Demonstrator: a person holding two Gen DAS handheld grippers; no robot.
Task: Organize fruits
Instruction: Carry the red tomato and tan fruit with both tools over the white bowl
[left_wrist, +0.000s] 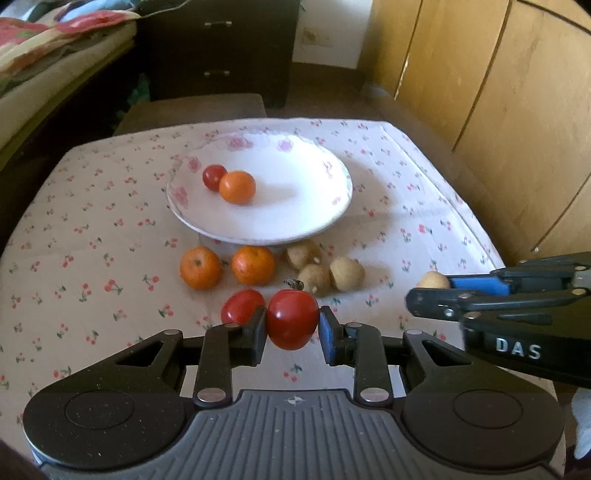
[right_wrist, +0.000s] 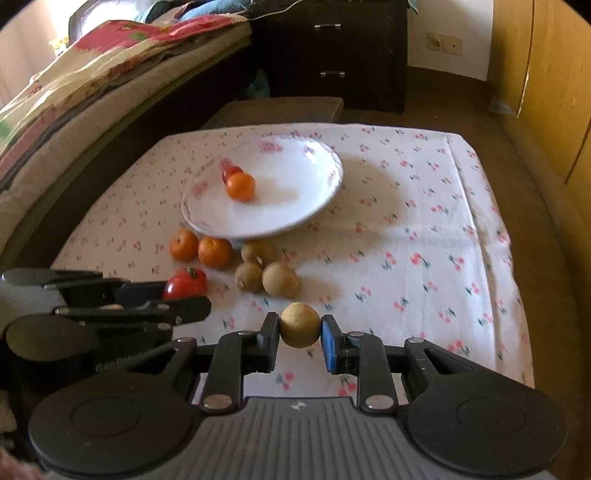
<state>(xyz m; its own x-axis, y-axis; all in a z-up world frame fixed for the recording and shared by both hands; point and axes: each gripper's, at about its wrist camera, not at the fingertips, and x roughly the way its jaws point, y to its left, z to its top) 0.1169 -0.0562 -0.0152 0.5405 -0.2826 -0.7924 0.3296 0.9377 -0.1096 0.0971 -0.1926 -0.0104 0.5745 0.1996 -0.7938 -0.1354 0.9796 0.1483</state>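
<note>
With our left gripper clamping a tomato and right gripper pinching a brown fruit, the plate lies at twelve o'clock, nearer our left.

Plate: mid-tabletop, with a tomato and an orange touching inside, at its left.
In front of the plate: two oranges at left, three longans at right.
Nearest row: a tomato on the tabletop, left of the held tomato.
Bed: left of the tabletop.
Drawers: behind.
</note>
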